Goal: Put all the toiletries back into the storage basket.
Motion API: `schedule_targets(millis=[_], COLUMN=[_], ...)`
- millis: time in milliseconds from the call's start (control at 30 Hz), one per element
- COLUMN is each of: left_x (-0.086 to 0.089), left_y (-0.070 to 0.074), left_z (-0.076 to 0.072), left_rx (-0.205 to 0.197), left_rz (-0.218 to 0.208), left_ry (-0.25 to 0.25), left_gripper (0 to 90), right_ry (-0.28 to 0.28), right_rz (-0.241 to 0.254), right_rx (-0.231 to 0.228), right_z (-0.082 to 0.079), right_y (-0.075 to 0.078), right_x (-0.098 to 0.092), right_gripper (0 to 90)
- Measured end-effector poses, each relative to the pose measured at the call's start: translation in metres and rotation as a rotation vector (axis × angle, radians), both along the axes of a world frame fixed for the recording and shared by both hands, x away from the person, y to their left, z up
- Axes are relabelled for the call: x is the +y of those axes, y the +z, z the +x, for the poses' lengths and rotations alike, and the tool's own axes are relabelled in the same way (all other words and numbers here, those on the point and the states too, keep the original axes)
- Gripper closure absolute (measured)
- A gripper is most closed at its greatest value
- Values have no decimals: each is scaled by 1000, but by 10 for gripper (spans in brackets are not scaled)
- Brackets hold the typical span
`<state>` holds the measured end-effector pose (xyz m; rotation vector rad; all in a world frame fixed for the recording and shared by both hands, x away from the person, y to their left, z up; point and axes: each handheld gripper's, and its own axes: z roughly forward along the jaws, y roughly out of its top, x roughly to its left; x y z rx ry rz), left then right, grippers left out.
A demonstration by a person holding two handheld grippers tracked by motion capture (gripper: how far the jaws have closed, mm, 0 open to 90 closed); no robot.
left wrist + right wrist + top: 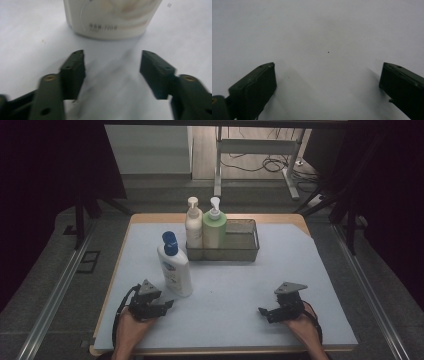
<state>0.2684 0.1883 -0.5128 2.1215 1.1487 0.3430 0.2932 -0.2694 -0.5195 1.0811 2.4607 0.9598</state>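
Observation:
A tall white lotion bottle (175, 268) with a blue cap stands upright on the white mat, left of centre. My left gripper (169, 304) lies low on the mat just in front of its base, pointing right. In the left gripper view the bottle's base (112, 22) stands a short way beyond the left gripper (112, 53), whose jaws are open with only bare mat between them. My right gripper (262, 311) rests near the front right of the mat, pointing left. In the right gripper view, the right gripper (328, 65) has its jaws wide open over bare mat.
A wire mesh basket (242, 249) sits at the back centre of the mat. A cream pump bottle (193, 225) and a green pump bottle (214, 227) stand in its left end. The white mat (225, 285) covers a wooden table. Metal rails run along both sides.

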Motion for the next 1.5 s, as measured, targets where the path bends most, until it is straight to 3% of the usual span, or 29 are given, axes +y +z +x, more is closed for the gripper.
schedule_targets(millis=[133,233,333,733,1200,1500], left_x=[1,3,3,1,1,2], left_y=[-1,-3,-9,-11,-11,-11], left_z=[-8,-10,-9,-10,-10,-10], left_rx=[-15,-13,-22,-31,-32,-32], left_rz=[34,34,39,51,48,52], left_ry=[20,20,30,34,36,32], left_gripper=[200,130,122,120,120,121], right_ry=[5,14,31,96,197,234], right_rz=[3,12,37,95,147,167], right_rx=[-13,-26,-23,-33,-34,-40], right_z=[-1,-2,-3,-3,5,13], right_y=[2,5,9,27,58,69], right_x=[0,0,3,22,72,97], right_gripper=[0,0,0,0,0,0])
